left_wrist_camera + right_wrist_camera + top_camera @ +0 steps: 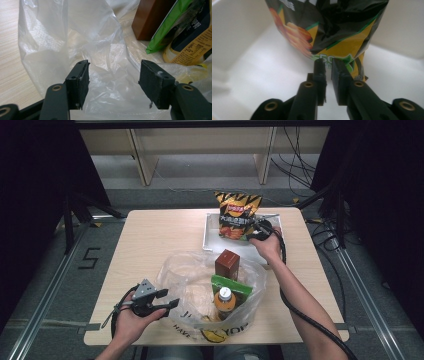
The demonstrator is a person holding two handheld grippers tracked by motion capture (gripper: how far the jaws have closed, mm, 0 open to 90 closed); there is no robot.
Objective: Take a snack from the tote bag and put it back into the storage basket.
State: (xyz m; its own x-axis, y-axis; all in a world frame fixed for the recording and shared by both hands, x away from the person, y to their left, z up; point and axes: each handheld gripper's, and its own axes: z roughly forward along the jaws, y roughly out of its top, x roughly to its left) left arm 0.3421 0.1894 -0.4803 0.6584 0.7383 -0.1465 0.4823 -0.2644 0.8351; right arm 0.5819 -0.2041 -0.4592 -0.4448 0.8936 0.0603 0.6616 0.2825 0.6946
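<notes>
Standing up tall in the white tray (212, 232) at about one o'clock on the table (150, 235), the chip bag (237, 215) looks puffy and very light, like a pillow full of air. Its skin is thin, shiny and crinkly, so it is probably slippery, and the chips inside will likely break if something squeezes the fat middle. The best place to take hold seems to be the flat sealed edge at the bottom or the top, where there is only foil and no chips. The right gripper (328, 65) sits at the bag's bottom edge, at about four o'clock from the bag in the high view. Its jaws stand only a little bit apart, with a thin gap between them, and no foil is caught in that gap, so the bag stands free in the tray. Nearer the person, at about six o'clock on the table, a clear plastic bag (185, 270) lies open with a brown box (227, 264), a green packet (231, 286) and a bottle (225, 302) inside it. That plastic is soft and floppy. The left gripper (113, 82) rests at about seven o'clock on the table, right at the plastic bag's side. Its jaws are spread wide with the loose plastic lying between them, not squeezed.
</notes>
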